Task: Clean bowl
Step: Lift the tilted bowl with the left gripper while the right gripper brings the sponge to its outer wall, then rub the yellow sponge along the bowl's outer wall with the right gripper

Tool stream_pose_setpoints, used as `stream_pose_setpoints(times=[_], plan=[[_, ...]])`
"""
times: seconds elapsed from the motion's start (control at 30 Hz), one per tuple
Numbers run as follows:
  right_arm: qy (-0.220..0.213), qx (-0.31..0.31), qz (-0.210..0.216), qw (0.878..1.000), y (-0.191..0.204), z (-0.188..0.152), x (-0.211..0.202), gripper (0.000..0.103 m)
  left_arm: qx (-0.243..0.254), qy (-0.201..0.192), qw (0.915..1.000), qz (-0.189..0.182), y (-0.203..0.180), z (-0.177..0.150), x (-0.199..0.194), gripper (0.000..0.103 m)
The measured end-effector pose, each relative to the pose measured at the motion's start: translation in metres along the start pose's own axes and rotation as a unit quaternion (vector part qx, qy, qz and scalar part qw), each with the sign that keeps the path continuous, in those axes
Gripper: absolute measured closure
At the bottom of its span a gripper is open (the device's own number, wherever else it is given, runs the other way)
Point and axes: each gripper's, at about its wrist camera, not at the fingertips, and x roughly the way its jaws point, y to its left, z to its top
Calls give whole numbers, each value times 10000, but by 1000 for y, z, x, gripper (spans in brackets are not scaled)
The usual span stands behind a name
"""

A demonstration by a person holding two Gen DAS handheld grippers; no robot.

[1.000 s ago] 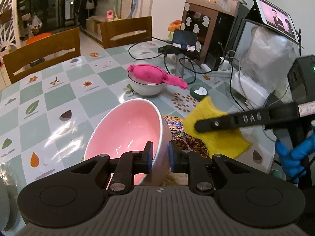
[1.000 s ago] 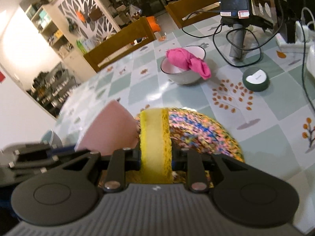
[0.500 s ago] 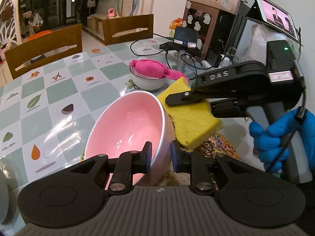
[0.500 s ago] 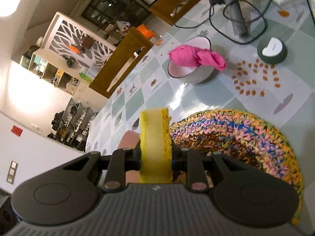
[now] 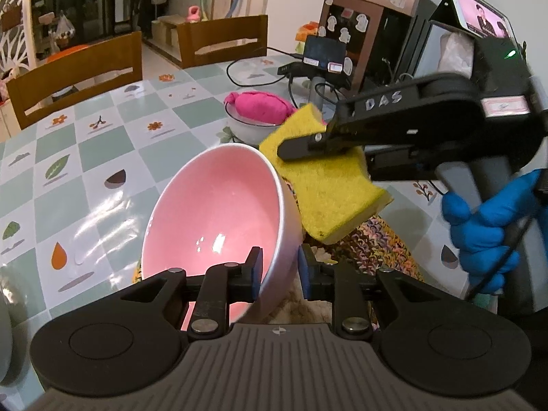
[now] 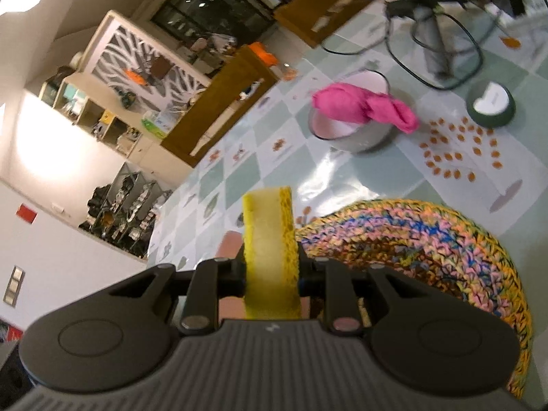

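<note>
Holding the pink bowl (image 5: 222, 212) by its rim, the left gripper (image 5: 279, 270) has its 2 fingers pinched on the wall, 1 inside and 1 outside. The bowl is tipped up on its side above the woven mat (image 5: 373, 246), with its open face turned to the left. The right gripper (image 6: 272, 275) has its fingers squeezed on a yellow sponge (image 5: 325, 185). The sponge sits just beside the bowl's rim. Farther back on the checked table (image 5: 102, 157) is a white bowl (image 5: 250, 128) with a pink cloth (image 5: 260, 108) in it.
</note>
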Motion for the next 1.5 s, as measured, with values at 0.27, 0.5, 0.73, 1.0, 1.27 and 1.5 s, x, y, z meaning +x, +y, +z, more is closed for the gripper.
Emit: stream_pose_setpoints(times=[0.27, 0.5, 0.73, 1.0, 1.27, 1.5], plan=[[48, -67, 290, 9995, 5, 0, -2, 79, -50, 167, 9998, -42, 2, -4, 4, 78], [234, 284, 229, 9991, -14, 3, 15, 79, -254, 471, 9986, -45, 11, -18, 13, 78], [625, 363, 123, 9973, -24, -9, 36, 79, -271, 758, 9967, 49, 21, -40, 22, 77], [662, 243, 100, 9975, -21, -9, 37, 79, 125, 844, 9963, 99, 17, -46, 28, 73], [505, -505, 198, 9973, 11, -5, 26, 79, 687, 861, 9938, 168, 8, -54, 36, 70], [462, -1171, 423, 9911, 38, -3, 21, 79, 946, 780, 9923, 158, 6, -58, 40, 68]])
